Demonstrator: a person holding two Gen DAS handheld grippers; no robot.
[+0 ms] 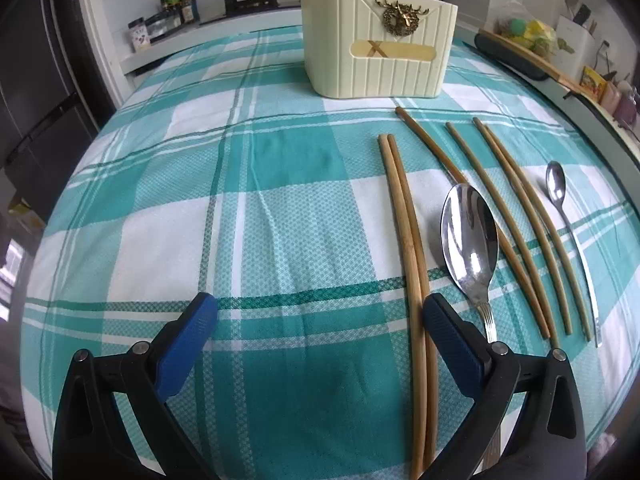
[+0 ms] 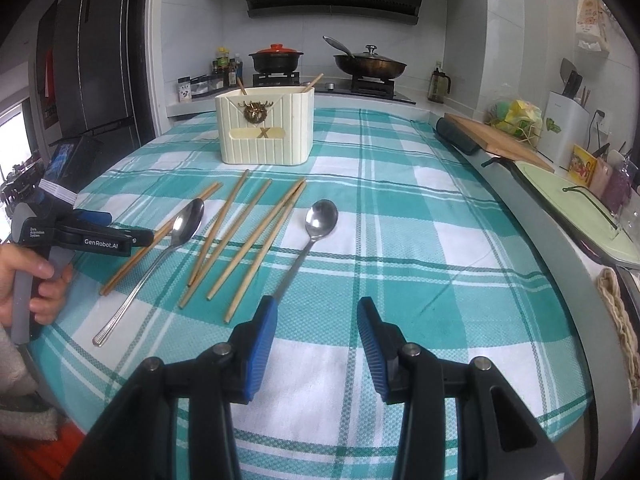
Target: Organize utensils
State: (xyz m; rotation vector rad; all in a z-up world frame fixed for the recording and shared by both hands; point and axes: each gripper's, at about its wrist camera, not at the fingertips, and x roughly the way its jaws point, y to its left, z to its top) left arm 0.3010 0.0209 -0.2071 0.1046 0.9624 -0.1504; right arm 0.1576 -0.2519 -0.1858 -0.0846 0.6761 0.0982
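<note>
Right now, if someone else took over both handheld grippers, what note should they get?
Left gripper: open, empty, low over the teal plaid tablecloth, its right finger beside the nearest pair of bamboo chopsticks.
Right gripper: open, empty, hanging just short of the small steel spoon.
On the cloth: six loose chopsticks, the large steel spoon and the small spoon.
Cream ribbed utensil holder stands upright behind them; two sticks already poke from its top.
Done: little more than those two sticks, it seems.
Left: lift every chopstick and both spoons into the holder.
</note>
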